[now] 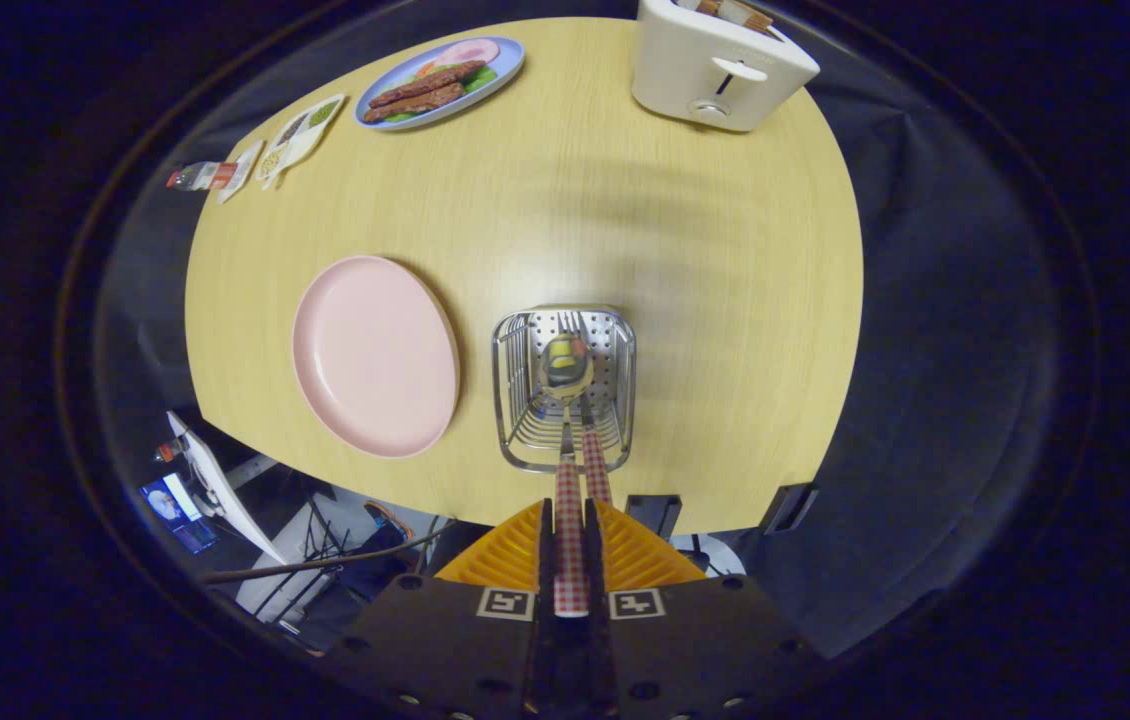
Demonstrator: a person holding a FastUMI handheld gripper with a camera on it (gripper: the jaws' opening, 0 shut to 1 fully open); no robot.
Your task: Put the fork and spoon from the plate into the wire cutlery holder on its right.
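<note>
The wire cutlery holder (565, 385) stands on the wooden table just ahead of my fingers, to the right of the pink plate (375, 355), which has nothing on it. My gripper (570, 512) is shut on the red-checked handle of the spoon (566, 365); the spoon's bowl hangs down inside the holder. The fork (595, 470) rests in the holder beside it. Its checked handle leans out over the near rim just right of the spoon's handle, and its tines lie against the perforated plate inside the holder. The orange fingers (510, 555) flank the spoon handle closely.
A white toaster (720, 65) with bread in it stands at the far right of the table (705, 300). A blue plate of food (440, 82) and some sachets (300, 135) lie at the far left. The table's near edge runs just below the holder.
</note>
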